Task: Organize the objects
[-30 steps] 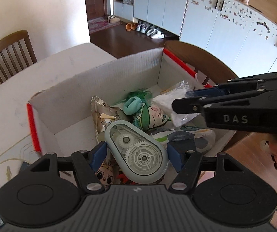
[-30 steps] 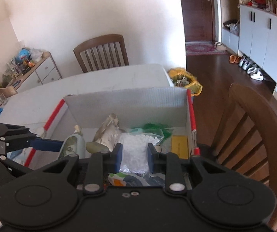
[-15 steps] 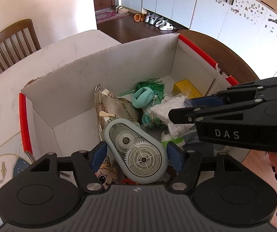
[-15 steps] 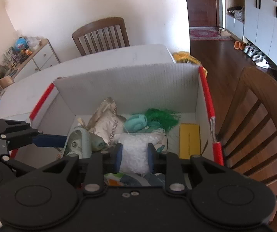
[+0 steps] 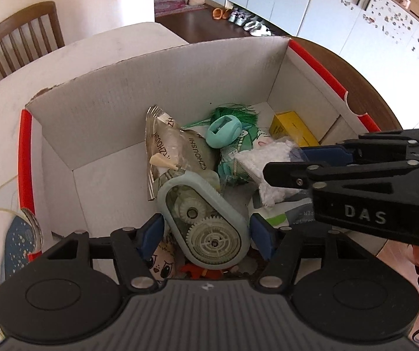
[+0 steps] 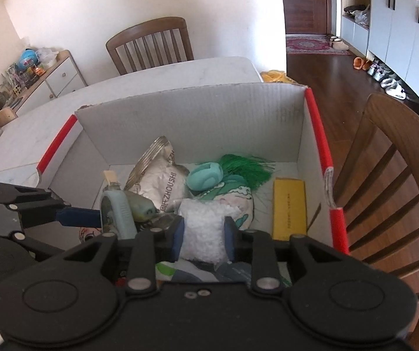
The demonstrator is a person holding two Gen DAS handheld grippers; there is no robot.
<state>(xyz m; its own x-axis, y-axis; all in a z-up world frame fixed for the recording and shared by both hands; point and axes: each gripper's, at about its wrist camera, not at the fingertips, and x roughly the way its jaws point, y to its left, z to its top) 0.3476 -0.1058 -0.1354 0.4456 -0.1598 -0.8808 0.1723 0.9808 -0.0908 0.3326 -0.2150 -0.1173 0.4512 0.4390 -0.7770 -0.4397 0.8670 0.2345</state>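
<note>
My left gripper is shut on a pale blue correction tape dispenser with see-through gears, held over the near part of an open white cardboard box with red edges. My right gripper is shut on a clear bag of white pellets above the same box. The dispenser shows in the right wrist view to the left, and the pellet bag in the left wrist view. In the box lie a silvery snack bag, a teal ring-shaped object, green tassel threads and a yellow box.
The box stands on a white table. A wooden chair stands at the table's far side and another close to the box's right. A cartoon-face toy and printed packets lie at the box's near end.
Both grippers have moved forward and higher over the box with their loads, so more of the box's inside shows. The grips have not changed.
</note>
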